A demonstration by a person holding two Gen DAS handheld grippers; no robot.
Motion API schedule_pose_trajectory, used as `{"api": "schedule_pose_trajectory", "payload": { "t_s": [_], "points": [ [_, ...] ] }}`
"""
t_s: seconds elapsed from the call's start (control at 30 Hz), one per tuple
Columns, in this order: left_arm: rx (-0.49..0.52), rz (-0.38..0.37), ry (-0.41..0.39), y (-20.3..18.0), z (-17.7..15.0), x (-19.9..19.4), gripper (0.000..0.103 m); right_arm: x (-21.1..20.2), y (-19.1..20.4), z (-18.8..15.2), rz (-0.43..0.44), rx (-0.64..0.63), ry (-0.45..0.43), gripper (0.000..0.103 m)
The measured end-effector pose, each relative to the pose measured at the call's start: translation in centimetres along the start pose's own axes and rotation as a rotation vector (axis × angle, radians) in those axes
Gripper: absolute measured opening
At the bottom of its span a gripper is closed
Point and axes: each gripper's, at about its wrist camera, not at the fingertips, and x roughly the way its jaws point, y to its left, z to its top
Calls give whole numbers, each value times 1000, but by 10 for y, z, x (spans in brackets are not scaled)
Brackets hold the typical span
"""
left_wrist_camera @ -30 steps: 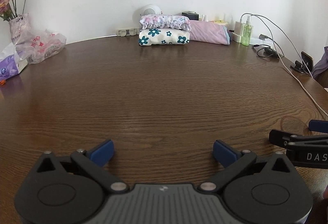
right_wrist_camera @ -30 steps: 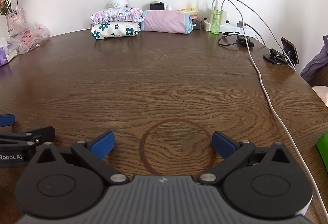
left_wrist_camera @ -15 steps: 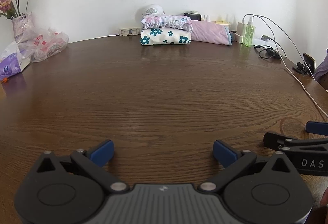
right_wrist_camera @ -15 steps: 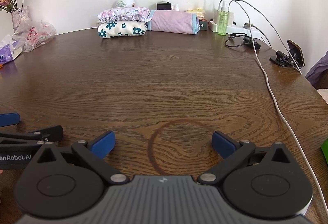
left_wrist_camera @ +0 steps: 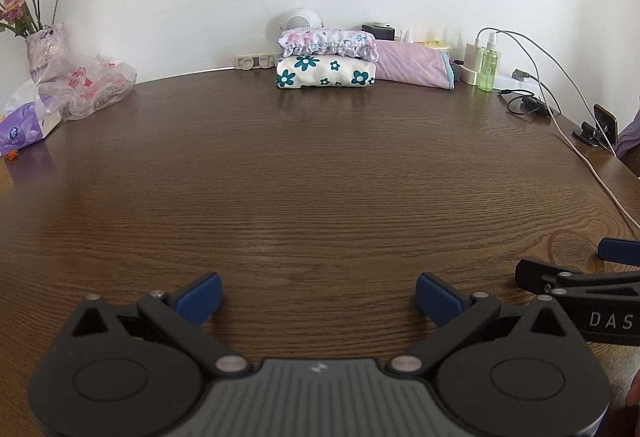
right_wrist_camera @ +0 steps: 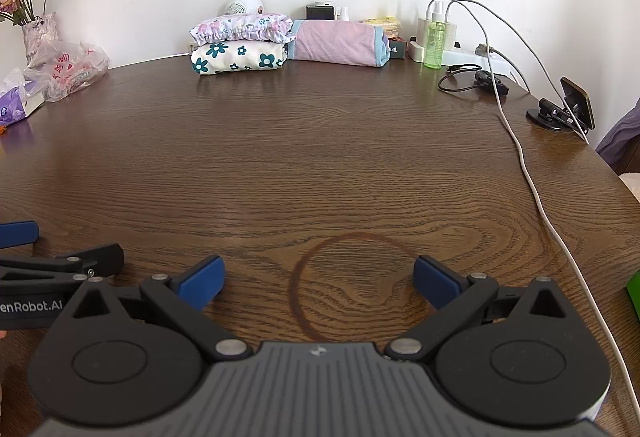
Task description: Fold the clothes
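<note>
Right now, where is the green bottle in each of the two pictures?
Left wrist view: the green bottle stands far right at the table's back edge, by the white charger.
Right wrist view: the green bottle is upper right of centre, right of the pink cloth.
Shared landmark: the flowered stack.

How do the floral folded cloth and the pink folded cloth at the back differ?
The floral folded cloth is white with teal flowers; the pink folded cloth is plain pink with a blue edge. The floral one carries a ruffled bundle on top; the pink one carries nothing. Floral sits left, pink right. Both lie folded on the table by the wall.
</note>
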Motion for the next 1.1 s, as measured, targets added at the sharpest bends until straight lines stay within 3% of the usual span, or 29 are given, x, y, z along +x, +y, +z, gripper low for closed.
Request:
{"api": "schedule_pose_trajectory", "payload": {
  "t_s": [1.1],
  "points": [
    [-8,6,0,0,0,-1,103,0,1,0,0,1,0,102]
  ]
}}
